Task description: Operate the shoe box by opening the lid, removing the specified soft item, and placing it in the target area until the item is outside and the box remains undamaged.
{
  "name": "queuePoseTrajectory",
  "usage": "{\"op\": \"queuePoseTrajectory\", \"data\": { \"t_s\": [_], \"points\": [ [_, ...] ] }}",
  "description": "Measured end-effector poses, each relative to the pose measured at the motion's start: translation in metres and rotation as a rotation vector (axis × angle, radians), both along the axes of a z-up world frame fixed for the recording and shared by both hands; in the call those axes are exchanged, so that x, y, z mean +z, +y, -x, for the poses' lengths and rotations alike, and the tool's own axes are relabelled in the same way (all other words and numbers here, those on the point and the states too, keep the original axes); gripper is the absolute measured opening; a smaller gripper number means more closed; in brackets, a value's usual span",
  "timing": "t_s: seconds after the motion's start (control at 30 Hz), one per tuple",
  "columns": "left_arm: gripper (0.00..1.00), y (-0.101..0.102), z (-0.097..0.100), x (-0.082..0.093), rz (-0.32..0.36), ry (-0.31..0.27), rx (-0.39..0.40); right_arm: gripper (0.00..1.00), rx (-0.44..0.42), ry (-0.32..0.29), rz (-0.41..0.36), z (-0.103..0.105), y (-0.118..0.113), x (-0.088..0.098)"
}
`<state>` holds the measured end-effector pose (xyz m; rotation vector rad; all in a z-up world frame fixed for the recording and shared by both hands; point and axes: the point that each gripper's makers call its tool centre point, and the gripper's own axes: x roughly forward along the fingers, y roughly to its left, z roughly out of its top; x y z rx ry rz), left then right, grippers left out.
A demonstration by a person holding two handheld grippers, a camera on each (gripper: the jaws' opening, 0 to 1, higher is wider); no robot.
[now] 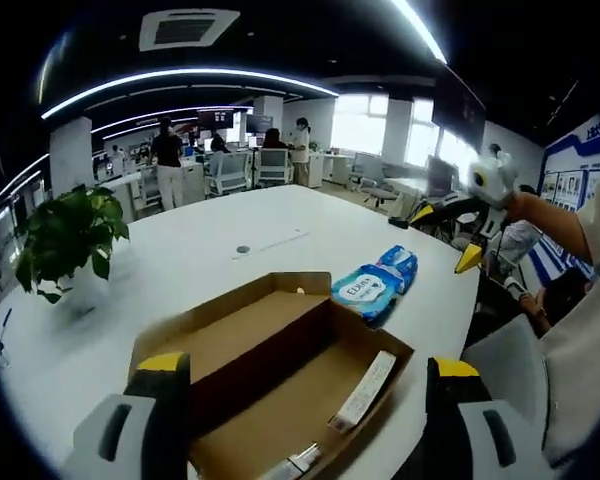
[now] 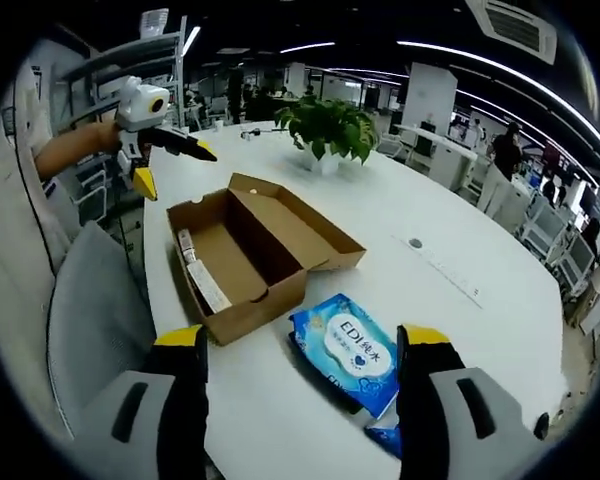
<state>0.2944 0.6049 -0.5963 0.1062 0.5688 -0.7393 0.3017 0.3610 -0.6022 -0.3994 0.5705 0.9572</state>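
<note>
Broadly, the work looks close to finished. On the wide white table [image 2: 480, 330] the brown shoe box [image 2: 242, 262] stands with its lid [image 2: 300, 228] folded right back and lying flat, so the opening step is done, and the cardboard shows no tear or crush that I can make out. The soft item, a blue pack of wipes [image 2: 348, 350], lies on the table just beside the box's open end, wholly outside it; a second, smaller blue pack [image 1: 400, 263] lies against it on the far side. Whether this spot is the target area the pictures do not tell. Inside the box a long white strip [image 1: 365, 390] leans along one wall, with some small object near the corner too unclear to name. A potted plant [image 1: 68, 235] stands well apart. The left tool [image 1: 305, 410] hangs over the box, jaws spread wide, gripping nothing. The right tool [image 2: 300, 380] hovers over the blue pack, jaws equally wide, also empty. What remains, I judge, is at most confirming placement.
</note>
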Motion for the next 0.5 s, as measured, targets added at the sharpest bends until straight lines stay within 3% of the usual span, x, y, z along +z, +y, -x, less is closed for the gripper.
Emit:
{"op": "queuePoseTrajectory", "data": {
  "t_s": [0.4,0.5],
  "points": [
    [0.91,0.047,0.009,-0.018,-0.008,0.013,0.141,0.66,0.114,0.019,0.044,0.003,0.040,-0.025],
    [0.85,0.058,0.011,-0.022,-0.008,0.020,0.178,0.64,0.146,0.026,0.049,0.005,0.050,-0.032]
  ]
}}
